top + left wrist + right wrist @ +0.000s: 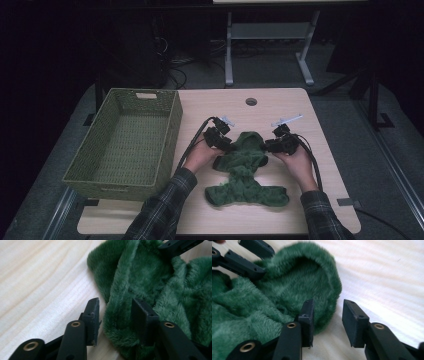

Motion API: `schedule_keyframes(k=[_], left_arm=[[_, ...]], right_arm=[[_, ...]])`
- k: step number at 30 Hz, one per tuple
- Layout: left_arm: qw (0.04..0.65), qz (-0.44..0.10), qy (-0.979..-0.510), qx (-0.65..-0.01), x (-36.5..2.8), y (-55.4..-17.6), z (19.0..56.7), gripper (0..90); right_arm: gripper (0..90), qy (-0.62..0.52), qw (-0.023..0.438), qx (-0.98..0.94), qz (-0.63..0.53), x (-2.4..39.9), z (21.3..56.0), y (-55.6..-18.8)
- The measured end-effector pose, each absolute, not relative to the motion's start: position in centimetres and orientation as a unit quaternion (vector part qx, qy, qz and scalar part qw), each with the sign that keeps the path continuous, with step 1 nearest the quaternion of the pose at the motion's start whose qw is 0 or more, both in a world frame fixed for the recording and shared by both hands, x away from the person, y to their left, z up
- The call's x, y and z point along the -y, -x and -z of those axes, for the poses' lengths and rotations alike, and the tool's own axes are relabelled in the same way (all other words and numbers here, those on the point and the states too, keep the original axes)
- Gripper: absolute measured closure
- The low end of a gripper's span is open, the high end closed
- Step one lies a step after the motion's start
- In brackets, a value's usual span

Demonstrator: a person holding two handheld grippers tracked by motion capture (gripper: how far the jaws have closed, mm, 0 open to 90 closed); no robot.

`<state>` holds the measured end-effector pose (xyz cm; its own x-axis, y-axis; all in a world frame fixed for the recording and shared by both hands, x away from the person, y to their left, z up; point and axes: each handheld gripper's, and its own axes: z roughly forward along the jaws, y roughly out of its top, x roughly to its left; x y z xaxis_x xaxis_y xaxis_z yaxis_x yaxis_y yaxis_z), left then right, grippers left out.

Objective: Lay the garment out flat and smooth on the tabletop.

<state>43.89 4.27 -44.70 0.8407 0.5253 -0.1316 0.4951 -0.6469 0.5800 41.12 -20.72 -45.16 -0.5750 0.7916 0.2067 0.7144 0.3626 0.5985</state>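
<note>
thing: green fleece garment – mid-table, right of the wicker basket | handling: soft, light, limp | hold: hood rim – both sides | left gripper parted astride rim | right gripper parted, rim between, unpinched

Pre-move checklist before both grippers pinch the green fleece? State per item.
1. Left gripper straddles the fleece garment's edge, a fold between its jaws: ok.
2. Left pads pressing: not ok, gaps show.
3. Right gripper has fleece between its jaws: partly, rim sits by one pad.
4. Right pads pressing: not ok.
5. Basket empty: ok.
6. Garment flat on the table: not ok, bunched.
</note>
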Motion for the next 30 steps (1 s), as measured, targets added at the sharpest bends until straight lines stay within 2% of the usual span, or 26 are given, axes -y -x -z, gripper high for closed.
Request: schedule_keyframes(k=[2,4,6,9,17,30], left_arm=[[0.306,-0.029,-0.910,-0.280,-4.2,-43.8,44.8,71.7],[0.298,-0.031,-0.913,-0.275,-4.2,-43.7,44.9,81.6],[0.291,-0.035,-0.918,-0.268,-4.3,-43.7,44.8,86.2],[0.294,-0.039,-0.916,-0.270,-4.4,-43.5,44.5,87.3],[0.327,-0.104,-0.893,-0.292,-6.2,-43.5,42.8,87.5],[0.312,-0.095,-0.894,-0.306,-6.3,-44.2,46.0,88.1]], right_arm=[[68.6,-0.459,0.055,-0.827,-0.321,20.4,45.6,-41.2],[77.1,-0.459,0.053,-0.829,-0.314,20.3,45.8,-41.3],[84.1,-0.455,0.059,-0.833,-0.310,20.1,45.9,-41.2],[85.9,-0.449,0.071,-0.835,-0.310,19.9,45.6,-41.1],[86.7,-0.430,0.127,-0.833,-0.326,20.9,42.5,-40.7],[87.4,-0.450,0.096,-0.833,-0.306,21.8,45.9,-42.2]])
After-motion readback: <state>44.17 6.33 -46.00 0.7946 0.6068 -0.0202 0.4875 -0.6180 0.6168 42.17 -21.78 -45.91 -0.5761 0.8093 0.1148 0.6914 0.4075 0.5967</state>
